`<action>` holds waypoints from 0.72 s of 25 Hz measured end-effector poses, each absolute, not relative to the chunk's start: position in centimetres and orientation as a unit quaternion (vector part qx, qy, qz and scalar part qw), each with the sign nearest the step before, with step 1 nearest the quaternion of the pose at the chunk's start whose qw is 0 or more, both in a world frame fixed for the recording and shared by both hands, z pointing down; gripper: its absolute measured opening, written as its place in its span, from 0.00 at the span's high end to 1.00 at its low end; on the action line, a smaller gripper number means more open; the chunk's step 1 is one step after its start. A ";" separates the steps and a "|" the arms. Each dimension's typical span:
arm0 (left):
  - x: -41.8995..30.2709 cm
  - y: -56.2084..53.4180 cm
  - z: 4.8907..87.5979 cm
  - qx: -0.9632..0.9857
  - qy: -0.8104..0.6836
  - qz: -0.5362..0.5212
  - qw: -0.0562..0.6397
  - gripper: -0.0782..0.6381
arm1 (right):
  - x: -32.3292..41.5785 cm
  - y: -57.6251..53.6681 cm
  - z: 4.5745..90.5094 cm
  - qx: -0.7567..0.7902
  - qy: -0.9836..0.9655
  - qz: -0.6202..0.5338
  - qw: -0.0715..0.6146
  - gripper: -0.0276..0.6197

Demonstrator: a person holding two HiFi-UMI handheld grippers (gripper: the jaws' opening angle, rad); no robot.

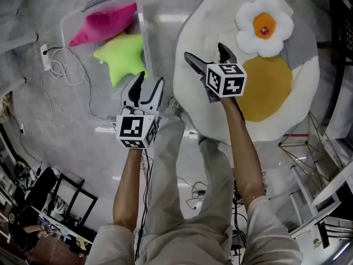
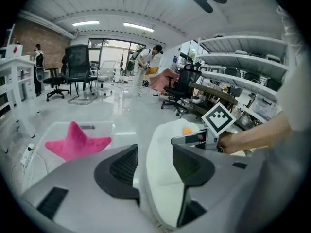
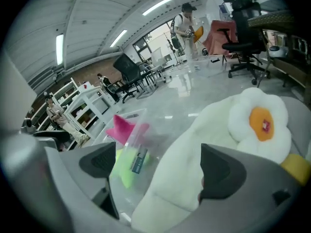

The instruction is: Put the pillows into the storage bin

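Firstly, upper left, we list a clear plastic storage bin [image 1: 144, 32] holding a pink star pillow [image 1: 107, 24] and lime-green star pillow [image 1: 124, 57]. Centre: left gripper [image 1: 150, 79], jaws apart. Right: right gripper [image 1: 204, 51], jaws apart over a white fried-egg pillow [image 1: 204, 26].

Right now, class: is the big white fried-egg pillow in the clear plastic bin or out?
Out. The big white fried-egg pillow lies on the grey floor beside the clear plastic bin.
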State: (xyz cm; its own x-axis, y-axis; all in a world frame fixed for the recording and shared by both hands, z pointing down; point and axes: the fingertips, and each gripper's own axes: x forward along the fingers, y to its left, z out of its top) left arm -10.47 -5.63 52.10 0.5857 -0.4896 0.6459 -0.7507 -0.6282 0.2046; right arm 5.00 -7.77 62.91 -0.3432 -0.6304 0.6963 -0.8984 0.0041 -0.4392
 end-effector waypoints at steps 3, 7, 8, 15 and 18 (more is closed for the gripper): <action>-6.9 -4.7 52.5 0.868 -0.335 0.284 0.231 0.58 | 9.0 -5.9 63.5 0.574 -0.672 0.444 0.146 0.12; -2.3 -3.3 53.2 0.878 -0.305 0.292 0.226 0.58 | 14.2 -3.2 64.5 0.599 -0.647 0.451 0.142 0.12; -1.2 -3.0 53.4 0.880 -0.298 0.293 0.224 0.58 | 15.5 -2.5 64.8 0.606 -0.640 0.452 0.140 0.12; 4.7 -1.6 54.7 0.895 -0.253 0.302 0.211 0.58 | 22.6 1.7 67.6 0.650 -0.584 0.470 0.122 0.12; 6.4 -1.0 55.6 0.898 -0.239 0.306 0.206 0.58 | 25.1 3.2 69.4 0.668 -0.558 0.480 0.108 0.12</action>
State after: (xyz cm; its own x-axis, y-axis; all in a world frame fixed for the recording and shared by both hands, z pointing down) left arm 6.44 -0.95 55.64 0.6982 -0.3040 0.6481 -0.5560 -0.8005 0.2235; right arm 25.13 3.17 69.42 -0.0847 -0.6417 0.7622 -0.8492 -0.3537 -0.3922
